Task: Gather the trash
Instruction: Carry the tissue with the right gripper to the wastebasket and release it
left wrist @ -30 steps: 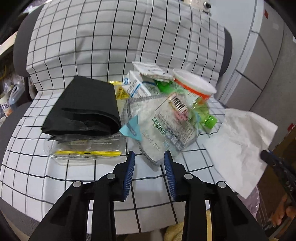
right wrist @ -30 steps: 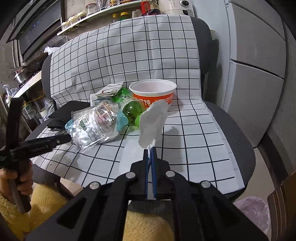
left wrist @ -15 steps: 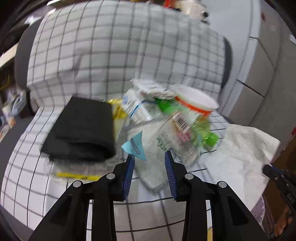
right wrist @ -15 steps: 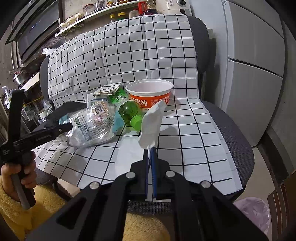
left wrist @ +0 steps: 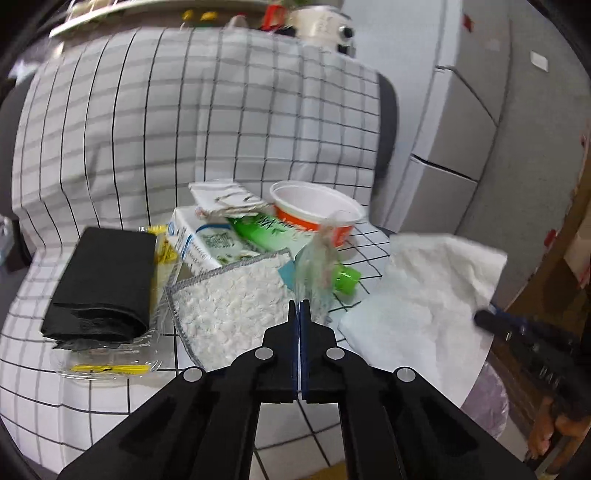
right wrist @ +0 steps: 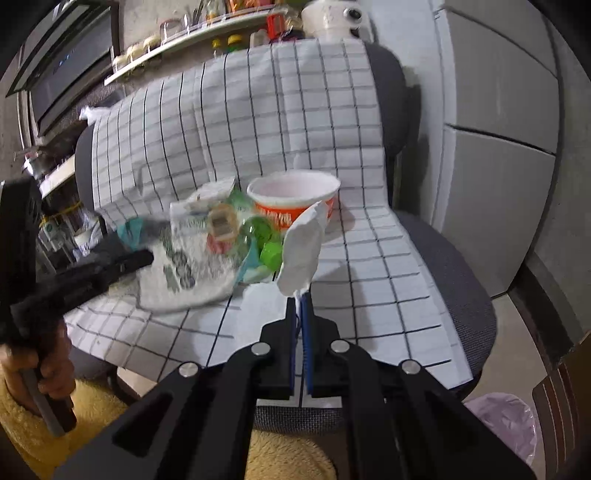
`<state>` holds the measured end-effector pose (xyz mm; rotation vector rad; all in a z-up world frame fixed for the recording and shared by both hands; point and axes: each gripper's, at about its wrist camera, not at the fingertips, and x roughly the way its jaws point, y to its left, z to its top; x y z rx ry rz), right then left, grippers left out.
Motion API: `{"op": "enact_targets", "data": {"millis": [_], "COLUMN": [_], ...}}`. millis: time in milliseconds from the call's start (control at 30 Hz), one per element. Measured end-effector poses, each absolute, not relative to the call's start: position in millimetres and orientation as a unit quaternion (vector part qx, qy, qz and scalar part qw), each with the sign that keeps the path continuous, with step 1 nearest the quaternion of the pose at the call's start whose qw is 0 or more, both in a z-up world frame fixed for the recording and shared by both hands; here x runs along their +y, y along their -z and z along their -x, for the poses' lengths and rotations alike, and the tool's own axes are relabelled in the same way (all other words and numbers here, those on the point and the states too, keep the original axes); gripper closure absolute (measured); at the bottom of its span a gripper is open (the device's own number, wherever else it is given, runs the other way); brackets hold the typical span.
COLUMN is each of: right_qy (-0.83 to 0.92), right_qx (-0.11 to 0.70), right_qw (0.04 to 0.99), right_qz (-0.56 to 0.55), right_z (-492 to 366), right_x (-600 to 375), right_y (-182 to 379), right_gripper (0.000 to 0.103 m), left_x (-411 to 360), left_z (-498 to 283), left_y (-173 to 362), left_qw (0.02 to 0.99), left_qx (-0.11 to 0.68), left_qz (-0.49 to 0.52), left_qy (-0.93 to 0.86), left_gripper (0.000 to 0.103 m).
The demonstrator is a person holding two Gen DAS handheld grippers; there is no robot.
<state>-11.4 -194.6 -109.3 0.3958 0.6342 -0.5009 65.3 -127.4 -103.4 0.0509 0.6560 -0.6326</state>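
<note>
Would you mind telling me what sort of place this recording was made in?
Probably a home kitchen corner: a shelf of jars runs along the back wall, a dark appliance sits beside it, and the trash lies on an office chair draped in a checked cloth.

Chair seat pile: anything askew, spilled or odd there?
Nothing looks spilled. It is a jumble of trash on the checked cloth: a green bottle on its side, a milk carton tipped over. The odd bit is a white quilted pad, bared beneath the clear wrapper pinched by the left gripper.
</note>
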Motion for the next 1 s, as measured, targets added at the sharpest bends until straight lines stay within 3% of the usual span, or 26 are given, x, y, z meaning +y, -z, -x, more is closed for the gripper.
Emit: {"op": "enact_targets", "data": {"millis": [200,467,1000], "right_qy": [0.277,0.372,0.482], "right_qx": [0.284,0.312,0.37], "right_qw": [0.9,0.862,0.766], "right_qz": [-0.18,-0.143,-0.211], "right_z": [37,97,212], "right_x": [-197,-197,-232], "right_y": [81,65,130], "right_gripper": [0.099,0.099,0.099], "left_x": [-131,-159,-213], "left_z": [-21,17,41], "left_y": [86,77,84], "left_qw": [0.897,0.886,0.863], "left_qx": [0.285,0.257,0.267], "left_qz": [-0.015,-0.025,-0.03], "left_qy": [0.336,0.386,0.428], "left_gripper": [0.103,0.103,0.103]}}
